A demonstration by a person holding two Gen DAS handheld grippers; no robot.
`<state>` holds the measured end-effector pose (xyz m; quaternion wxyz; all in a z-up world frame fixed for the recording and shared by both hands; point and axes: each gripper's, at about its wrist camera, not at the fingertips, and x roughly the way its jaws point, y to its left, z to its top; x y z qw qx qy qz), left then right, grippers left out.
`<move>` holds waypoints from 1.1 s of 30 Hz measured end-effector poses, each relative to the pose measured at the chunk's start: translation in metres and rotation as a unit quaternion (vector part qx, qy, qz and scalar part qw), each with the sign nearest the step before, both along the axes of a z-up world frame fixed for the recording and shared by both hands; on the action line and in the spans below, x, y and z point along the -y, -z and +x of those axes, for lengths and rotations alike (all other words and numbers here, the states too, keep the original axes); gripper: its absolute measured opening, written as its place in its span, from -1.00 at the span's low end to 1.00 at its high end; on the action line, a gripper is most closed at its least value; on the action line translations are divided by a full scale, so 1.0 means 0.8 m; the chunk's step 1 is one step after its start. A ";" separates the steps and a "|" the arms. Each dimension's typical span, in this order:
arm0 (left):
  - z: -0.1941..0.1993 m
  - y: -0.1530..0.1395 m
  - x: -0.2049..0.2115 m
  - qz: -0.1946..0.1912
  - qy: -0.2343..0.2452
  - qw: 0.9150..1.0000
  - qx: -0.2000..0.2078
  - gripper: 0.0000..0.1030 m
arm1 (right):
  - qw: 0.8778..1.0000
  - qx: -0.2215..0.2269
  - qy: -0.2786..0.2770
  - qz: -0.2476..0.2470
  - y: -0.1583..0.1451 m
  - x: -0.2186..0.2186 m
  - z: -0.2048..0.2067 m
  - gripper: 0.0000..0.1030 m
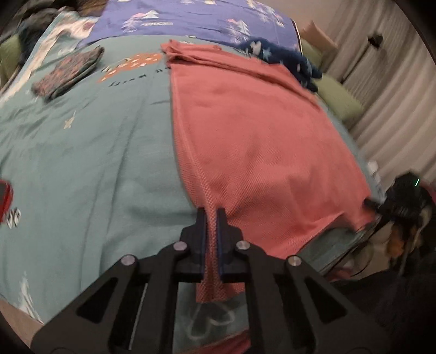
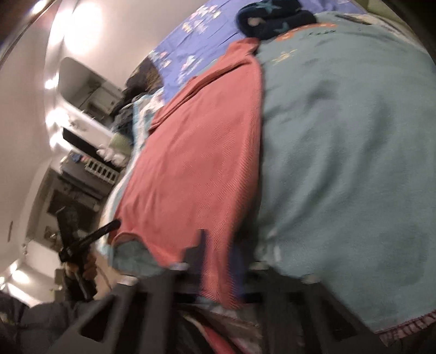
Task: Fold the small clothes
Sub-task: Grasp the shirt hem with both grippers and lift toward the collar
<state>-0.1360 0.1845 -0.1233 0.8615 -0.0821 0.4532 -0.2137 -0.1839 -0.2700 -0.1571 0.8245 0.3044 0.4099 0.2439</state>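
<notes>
A salmon-pink knit garment [image 1: 245,130] lies spread lengthwise on the teal bed cover [image 1: 95,152]. My left gripper [image 1: 212,215] is shut on its near left corner, with the cloth pinched between the two fingers. In the left wrist view my right gripper [image 1: 373,204] sits at the garment's near right corner. In the blurred right wrist view my right gripper [image 2: 218,239] is shut on the near edge of the pink garment [image 2: 196,152], and the left gripper [image 2: 109,227] shows at the other near corner.
A folded dark patterned cloth [image 1: 68,73] lies at the far left of the bed. A navy star-print garment [image 1: 286,57] is bunched at the far right, beside a purple tree-print sheet [image 1: 190,19]. Green pillows [image 1: 338,95] and a curtain [image 1: 395,109] stand to the right.
</notes>
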 end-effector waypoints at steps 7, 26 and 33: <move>-0.009 -0.072 -0.011 -0.063 -0.005 0.994 0.091 -0.86 | 0.995 0.076 -0.005 0.072 -0.054 0.017 0.004 -0.91; 0.125 -0.184 -0.003 -0.098 -0.048 0.975 0.192 -0.86 | 0.981 0.172 0.089 0.019 -0.179 0.053 0.134 -0.91; 0.205 -0.194 0.022 -0.086 -0.072 0.976 0.186 -0.86 | 0.977 0.169 0.125 -0.039 -0.195 0.049 0.217 -0.91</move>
